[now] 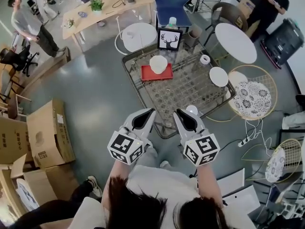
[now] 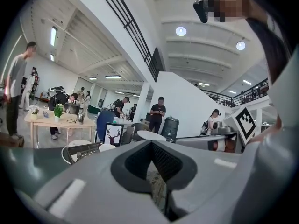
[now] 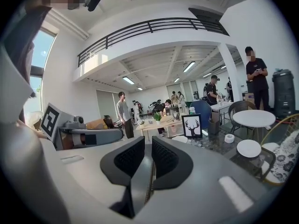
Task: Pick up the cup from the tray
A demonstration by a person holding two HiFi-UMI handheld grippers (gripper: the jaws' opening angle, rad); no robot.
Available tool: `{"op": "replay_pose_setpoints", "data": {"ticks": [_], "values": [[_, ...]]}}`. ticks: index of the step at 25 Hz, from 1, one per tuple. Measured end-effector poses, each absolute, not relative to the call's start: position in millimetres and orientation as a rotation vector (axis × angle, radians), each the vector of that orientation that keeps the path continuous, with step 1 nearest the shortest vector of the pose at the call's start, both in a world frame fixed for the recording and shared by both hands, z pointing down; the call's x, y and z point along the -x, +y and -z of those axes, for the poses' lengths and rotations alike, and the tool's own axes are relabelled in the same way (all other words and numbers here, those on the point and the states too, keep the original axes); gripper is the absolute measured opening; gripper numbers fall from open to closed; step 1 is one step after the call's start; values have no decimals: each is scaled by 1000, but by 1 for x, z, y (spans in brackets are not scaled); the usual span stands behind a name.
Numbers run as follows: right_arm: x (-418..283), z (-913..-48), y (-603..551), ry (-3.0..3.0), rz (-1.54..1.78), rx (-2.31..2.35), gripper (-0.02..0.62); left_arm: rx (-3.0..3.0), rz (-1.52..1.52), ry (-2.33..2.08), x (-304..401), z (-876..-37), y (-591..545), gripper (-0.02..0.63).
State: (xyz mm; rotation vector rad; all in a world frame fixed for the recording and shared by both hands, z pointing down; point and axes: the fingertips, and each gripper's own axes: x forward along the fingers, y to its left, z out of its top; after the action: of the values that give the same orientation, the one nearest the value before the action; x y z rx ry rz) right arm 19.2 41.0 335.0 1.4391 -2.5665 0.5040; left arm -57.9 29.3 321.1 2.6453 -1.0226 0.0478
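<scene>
Tongs first: left tongs [image 1: 148, 115] pinched together on nothing, right tongs [image 1: 179, 115] closed to a thin slit, also empty. Both are parked side by side over the bench [image 1: 191, 88] near edge, likely a start pose. Cup [image 1: 158, 63] stands on red tray [image 1: 148, 75] at the far side, well apart, untouched.

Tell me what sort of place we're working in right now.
Probably an open-plan office or studio with a lounge corner: a long wooden desk, cardboard boxes on the floor, a round white table, and a railed mezzanine overhead.
</scene>
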Motion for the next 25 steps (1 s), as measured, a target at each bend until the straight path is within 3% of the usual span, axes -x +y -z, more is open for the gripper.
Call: {"op": "replay_pose_setpoints", "data": {"ticks": [8, 19, 25], "values": [[2, -345, 2, -2536, -527, -1501, 78, -2683, -87, -962, 79, -327, -18, 8], [25, -347, -26, -2536, -496, -1471, 193, -2685, -121, -913, 93, -337, -51, 8], [20, -349, -45, -2535, -481, -1469, 224, -2683, -168, -894, 88, -348, -64, 8]]}}
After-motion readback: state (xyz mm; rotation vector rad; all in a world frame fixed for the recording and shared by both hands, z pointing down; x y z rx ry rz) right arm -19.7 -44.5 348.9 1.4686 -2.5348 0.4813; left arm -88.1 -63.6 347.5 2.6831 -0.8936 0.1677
